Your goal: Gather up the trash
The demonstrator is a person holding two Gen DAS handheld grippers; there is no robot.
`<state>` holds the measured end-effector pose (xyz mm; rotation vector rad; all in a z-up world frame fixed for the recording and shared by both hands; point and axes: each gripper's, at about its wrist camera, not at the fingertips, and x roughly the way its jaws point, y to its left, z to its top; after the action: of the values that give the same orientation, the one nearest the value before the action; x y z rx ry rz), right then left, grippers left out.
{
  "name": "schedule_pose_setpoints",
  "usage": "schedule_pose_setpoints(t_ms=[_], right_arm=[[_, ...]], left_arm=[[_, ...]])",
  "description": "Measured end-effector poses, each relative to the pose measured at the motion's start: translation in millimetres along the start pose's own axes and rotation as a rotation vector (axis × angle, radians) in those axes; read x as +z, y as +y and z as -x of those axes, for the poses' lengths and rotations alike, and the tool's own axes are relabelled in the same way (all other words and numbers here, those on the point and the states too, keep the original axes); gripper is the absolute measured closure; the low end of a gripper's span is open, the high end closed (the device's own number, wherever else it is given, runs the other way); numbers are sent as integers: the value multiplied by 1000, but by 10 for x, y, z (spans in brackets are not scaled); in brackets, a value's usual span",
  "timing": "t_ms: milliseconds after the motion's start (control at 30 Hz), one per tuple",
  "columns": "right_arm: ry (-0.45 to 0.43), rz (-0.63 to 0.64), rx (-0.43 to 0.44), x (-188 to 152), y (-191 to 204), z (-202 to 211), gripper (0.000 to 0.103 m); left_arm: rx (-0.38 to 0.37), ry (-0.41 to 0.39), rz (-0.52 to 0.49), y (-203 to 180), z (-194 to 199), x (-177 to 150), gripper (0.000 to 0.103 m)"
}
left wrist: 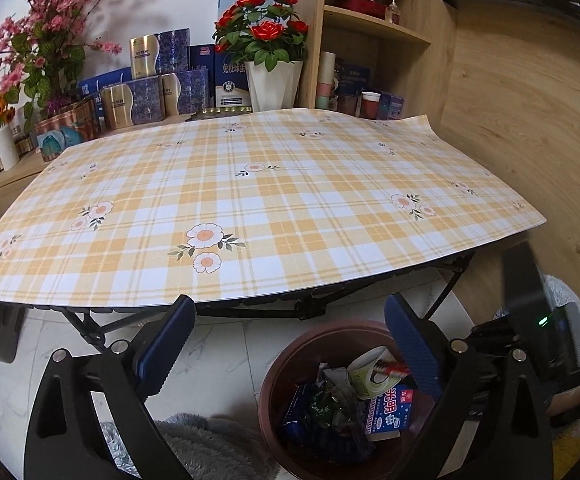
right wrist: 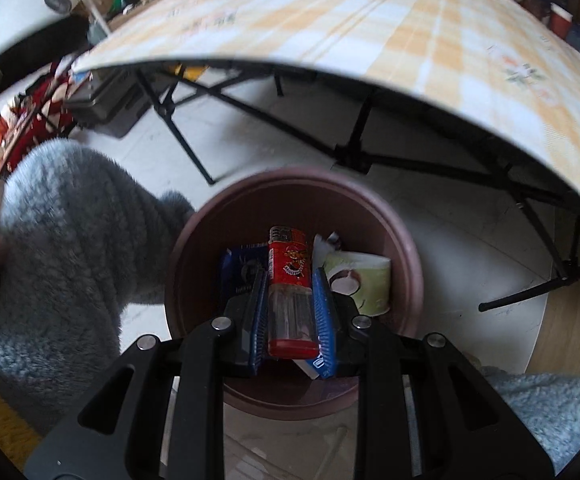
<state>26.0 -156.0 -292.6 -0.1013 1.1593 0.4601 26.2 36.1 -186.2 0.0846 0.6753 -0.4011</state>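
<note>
A red lighter (right wrist: pixel 290 280) with a clear lower body sits between the blue pads of my right gripper (right wrist: pixel 289 276), which is shut on it directly above a round brown bin (right wrist: pixel 193 240). Inside the bin lie a pale green paper cup (right wrist: pixel 366 280) and a blue wrapper (right wrist: pixel 237 268). In the left wrist view the same bin (left wrist: pixel 290 356) stands on the floor below the table edge, holding the cup (left wrist: pixel 370 372), a blue-and-white carton (left wrist: pixel 390 408) and dark wrappers (left wrist: pixel 314 412). My left gripper (left wrist: pixel 288 302) is open wide with nothing between its fingers.
The folding table (left wrist: pixel 290 184) wears a yellow plaid cloth with flowers, and its black legs (right wrist: pixel 177 132) stand just behind the bin. Boxes and a pot of red roses (left wrist: pixel 269 40) line the far side. A wooden shelf (left wrist: pixel 374 24) stands behind. A person's grey fluffy sleeve (right wrist: pixel 69 240) is left of the bin.
</note>
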Motion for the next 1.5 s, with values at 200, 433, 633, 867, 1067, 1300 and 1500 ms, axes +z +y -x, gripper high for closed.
schedule_pose_setpoints(t_ms=[200, 433, 633, 867, 1067, 1300, 1500], right_arm=[[56, 30, -26, -5, 54, -197, 77], [19, 0, -47, 10, -14, -108, 24], [-114, -51, -107, 84, -135, 246, 6], [-259, -151, -175, 231, -404, 827, 6], [-397, -214, -242, 399, -589, 1435, 6], [-497, -160, -341, 646, -569, 2051, 6], [-586, -180, -365, 723, -573, 2522, 6]], left_arm=[[2, 1, -2, -8, 2, -5, 10], [2, 1, 1, 5, -2, -6, 10], [8, 0, 0, 27, -19, -8, 8], [32, -7, 25, 73, 29, 86, 8], [79, -32, 24, 112, 177, 396, 8], [141, -134, -18, 17, 530, 937, 6], [181, -248, -67, -165, 920, 1330, 6]])
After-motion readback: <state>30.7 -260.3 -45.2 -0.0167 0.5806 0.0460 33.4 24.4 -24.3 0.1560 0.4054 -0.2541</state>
